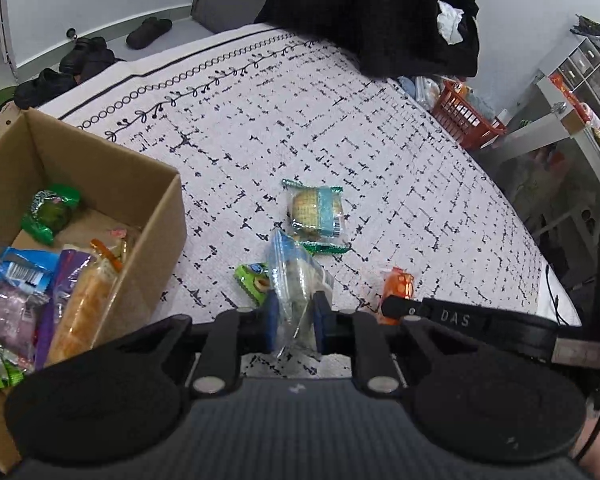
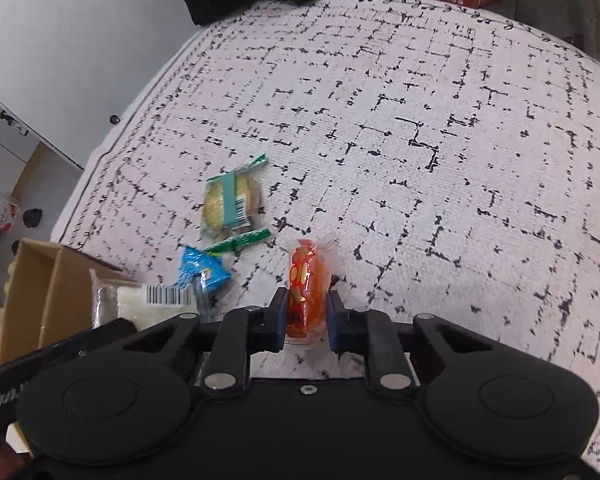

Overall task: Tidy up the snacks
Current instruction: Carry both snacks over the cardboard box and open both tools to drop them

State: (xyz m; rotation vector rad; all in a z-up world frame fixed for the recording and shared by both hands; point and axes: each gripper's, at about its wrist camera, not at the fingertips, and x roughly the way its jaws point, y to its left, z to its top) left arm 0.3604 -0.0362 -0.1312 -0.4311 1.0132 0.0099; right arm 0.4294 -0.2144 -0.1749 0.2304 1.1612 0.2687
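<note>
My left gripper (image 1: pixel 296 308) is shut on a clear packet with a blue top (image 1: pixel 292 264), held just above the patterned rug (image 1: pixel 340 120). My right gripper (image 2: pixel 307 304) is shut on an orange snack packet (image 2: pixel 304 272), which stands on edge between the blue pads. In the left wrist view the orange packet (image 1: pixel 396 288) shows beside the left gripper, under a finger of the right one. A cookie packet with green ends (image 1: pixel 318 214) (image 2: pixel 230 204) lies on the rug ahead of both. A small green packet (image 1: pixel 254 282) lies by the left fingers. An open cardboard box (image 1: pixel 112 172) at the left holds several snacks.
A red basket (image 1: pixel 466 120) and white shelving (image 1: pixel 580 64) stand beyond the rug's right edge. Black clothing (image 1: pixel 380 12) hangs at the far end. Dark shoes (image 1: pixel 88 56) sit on the floor at the far left. The box's corner (image 2: pixel 32 280) shows at the left of the right wrist view.
</note>
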